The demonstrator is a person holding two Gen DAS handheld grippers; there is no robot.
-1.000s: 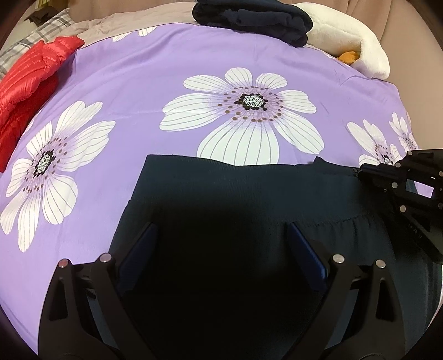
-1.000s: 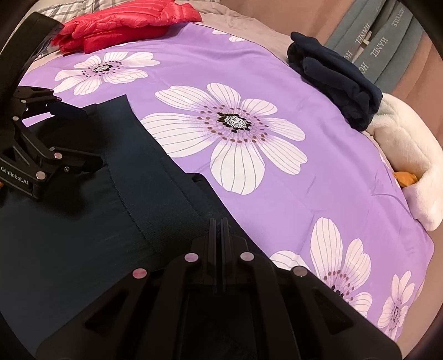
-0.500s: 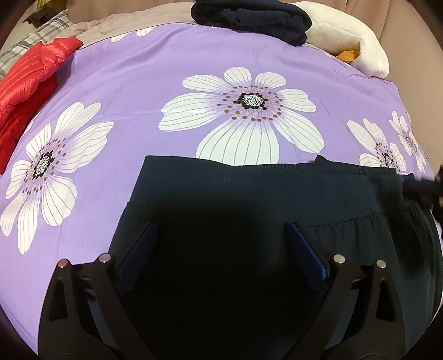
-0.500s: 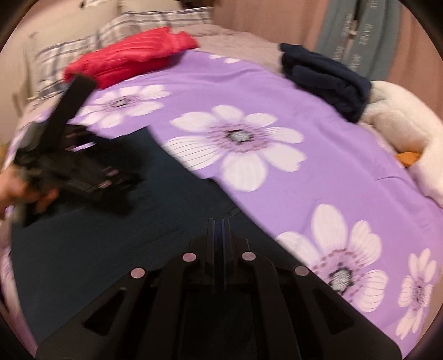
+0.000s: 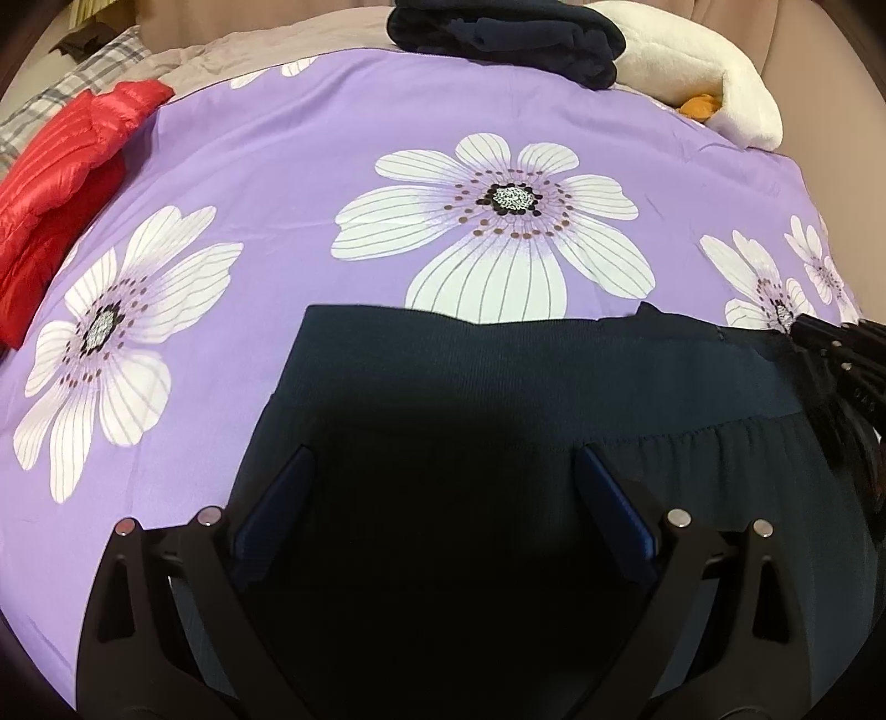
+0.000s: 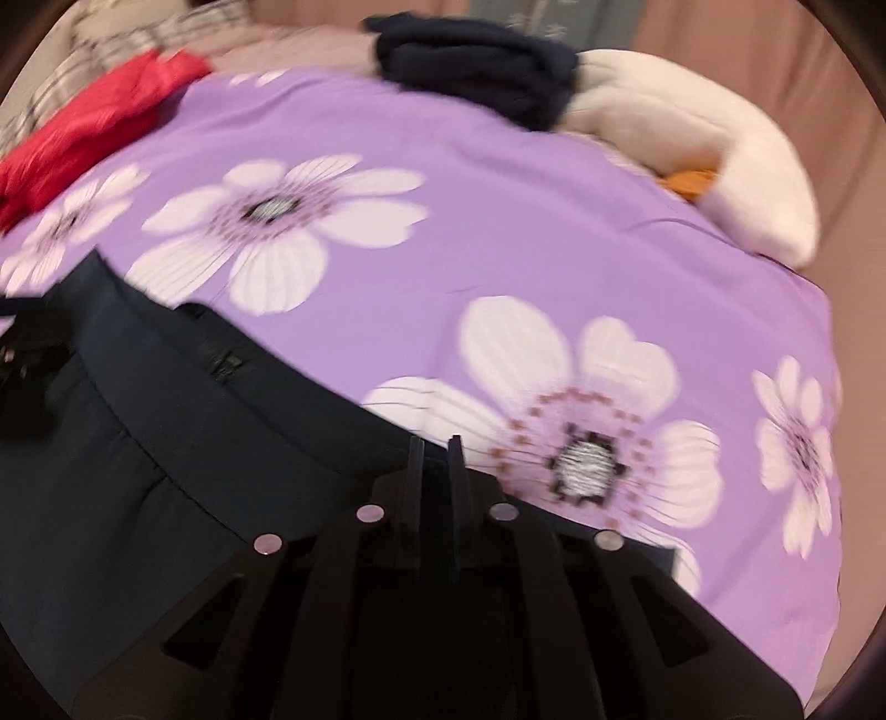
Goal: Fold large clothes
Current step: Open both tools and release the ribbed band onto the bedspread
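A dark navy garment [image 5: 498, 399] with a ribbed waistband lies flat on the purple flowered bedspread [image 5: 310, 183]. My left gripper [image 5: 443, 471] is open, its blue-padded fingers [image 5: 277, 498] spread just above the garment's left part. My right gripper [image 6: 434, 459] hovers over the waistband's right end [image 6: 232, 382] with its fingers a narrow slit apart and nothing between them. It also shows at the right edge of the left wrist view [image 5: 841, 360]. The right wrist view is blurred.
A red puffer jacket [image 5: 61, 183] lies at the bed's far left. A folded dark garment [image 5: 509, 39] sits at the far edge, beside a white plush toy [image 5: 703, 77]. A plaid pillow [image 5: 72, 88] is behind the jacket.
My right gripper swung to the right along the waistband and its fingers parted slightly. My left gripper stayed open and still above the garment.
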